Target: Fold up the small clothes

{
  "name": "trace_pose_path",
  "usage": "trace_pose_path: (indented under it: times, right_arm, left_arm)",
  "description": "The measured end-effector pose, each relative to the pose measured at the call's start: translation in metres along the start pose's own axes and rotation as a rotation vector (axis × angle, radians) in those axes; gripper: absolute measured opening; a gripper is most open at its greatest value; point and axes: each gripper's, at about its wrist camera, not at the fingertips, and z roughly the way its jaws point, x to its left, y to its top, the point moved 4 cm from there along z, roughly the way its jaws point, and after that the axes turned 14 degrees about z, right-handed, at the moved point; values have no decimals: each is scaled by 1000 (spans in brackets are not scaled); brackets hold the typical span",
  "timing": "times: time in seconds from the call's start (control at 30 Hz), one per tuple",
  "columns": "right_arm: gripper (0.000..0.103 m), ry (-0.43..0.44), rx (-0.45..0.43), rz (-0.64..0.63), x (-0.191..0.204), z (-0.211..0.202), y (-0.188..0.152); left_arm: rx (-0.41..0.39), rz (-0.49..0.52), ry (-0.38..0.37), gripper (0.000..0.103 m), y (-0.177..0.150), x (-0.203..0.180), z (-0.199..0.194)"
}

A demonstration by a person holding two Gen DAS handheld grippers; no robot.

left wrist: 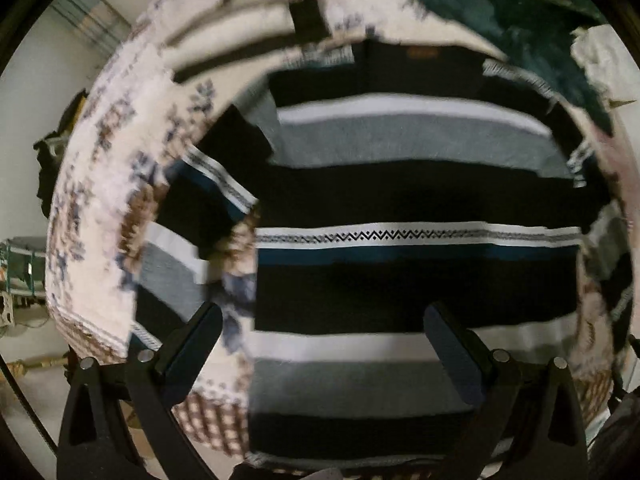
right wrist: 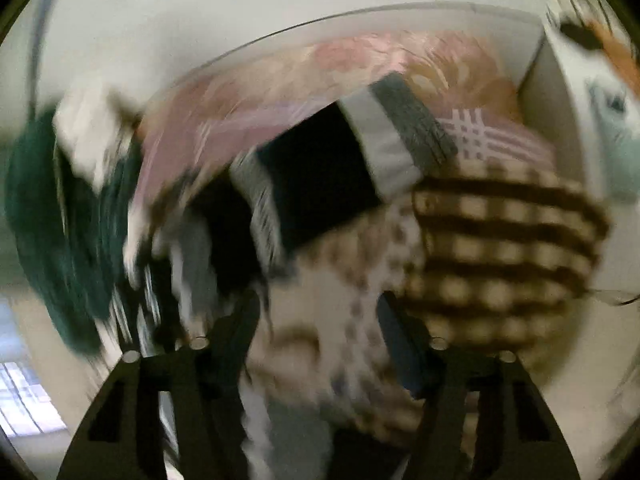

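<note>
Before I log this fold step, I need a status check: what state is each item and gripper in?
Striped sweater: spread flat, unfolded, one sleeve bent inward.
Patterned blanket: laid out under the sweater.
Left gripper: open, empty, above the sweater.
Right gripper: open, nothing gripped; view blurred.

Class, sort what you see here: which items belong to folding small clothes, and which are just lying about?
Belongs to the job:
striped sweater
left tool
right tool

Just lying about:
patterned blanket under the sweater
dark green cloth
pink floral bedding
</note>
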Motion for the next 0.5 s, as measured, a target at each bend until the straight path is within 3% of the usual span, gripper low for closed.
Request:
trace_pose_path:
  times: [0.1, 0.23, 0.3, 0.37, 0.5]
  right_arm:
    - [47, 48, -60, 96, -7, 33, 27]
    - [45, 112, -109, 174, -6, 64, 48]
    - [44, 129, -140, 181, -1, 71, 53]
    - [27, 123, -179, 173, 5, 77, 54]
    - [28, 120, -159, 206, 16, 86, 59]
  left_arm:
    - [38, 6, -1, 103, 11, -15, 39]
    - [55, 27, -14, 103, 27, -34, 73]
    - [49, 36, -16, 103, 35, -39, 82]
    - [47, 36, -21, 103, 40, -42, 87]
    - [34, 24, -33, 103, 49, -42, 88]
